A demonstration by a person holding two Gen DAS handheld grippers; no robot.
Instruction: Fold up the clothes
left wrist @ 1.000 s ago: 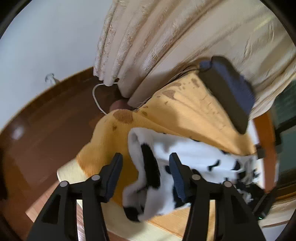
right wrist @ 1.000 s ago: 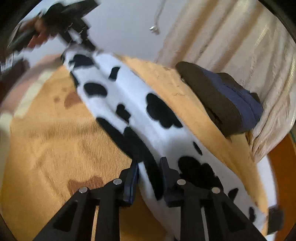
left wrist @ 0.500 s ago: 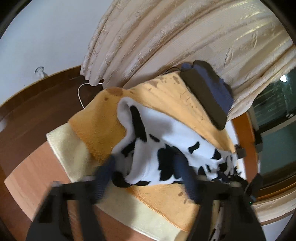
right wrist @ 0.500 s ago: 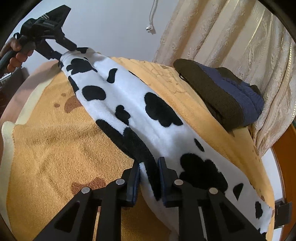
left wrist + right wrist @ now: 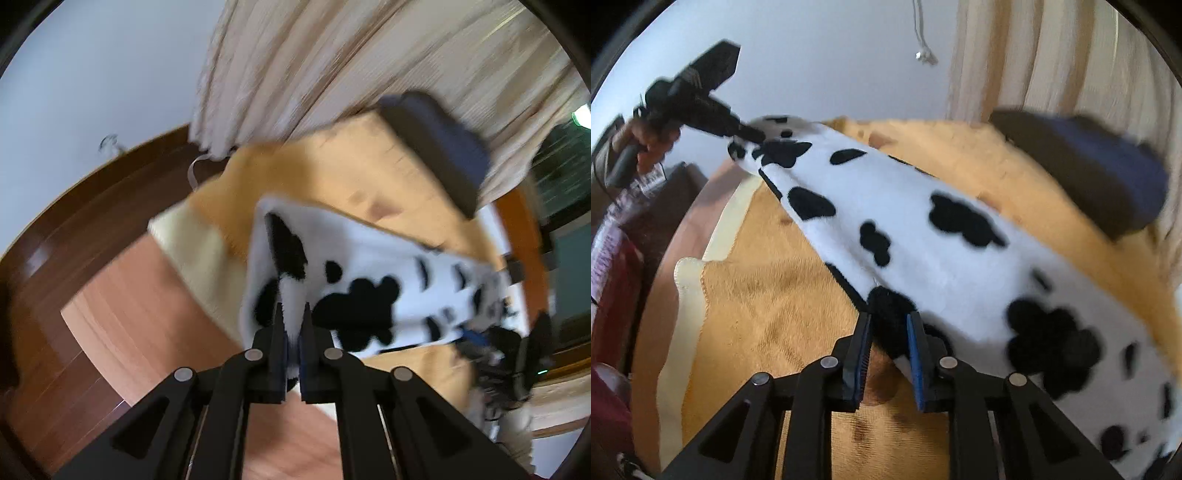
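Note:
A fluffy white garment with black cow spots (image 5: pixel 923 236) stretches in a long folded strip across an orange blanket (image 5: pixel 768 314). My right gripper (image 5: pixel 888 332) is shut on a black-spotted edge of the cow-print garment near its middle. My left gripper (image 5: pixel 291 325) is shut on the end of the cow-print garment (image 5: pixel 369 273), which is lifted off the blanket (image 5: pixel 332 173). In the right wrist view the left gripper (image 5: pixel 750 134) appears at the far upper left, held by a hand (image 5: pixel 650 136), pinching that end.
A folded dark navy and brown garment (image 5: pixel 1108 170) lies at the blanket's far edge by the beige curtain (image 5: pixel 1052 55). The wooden table (image 5: pixel 129 302) shows under the blanket's cream border. Dark wood floor (image 5: pixel 55 229) lies beyond. A red object (image 5: pixel 609 266) stands at left.
The left gripper has closed from open onto the garment's end and lifted it. The right gripper kept its hold while the garment was drawn taut between the two.

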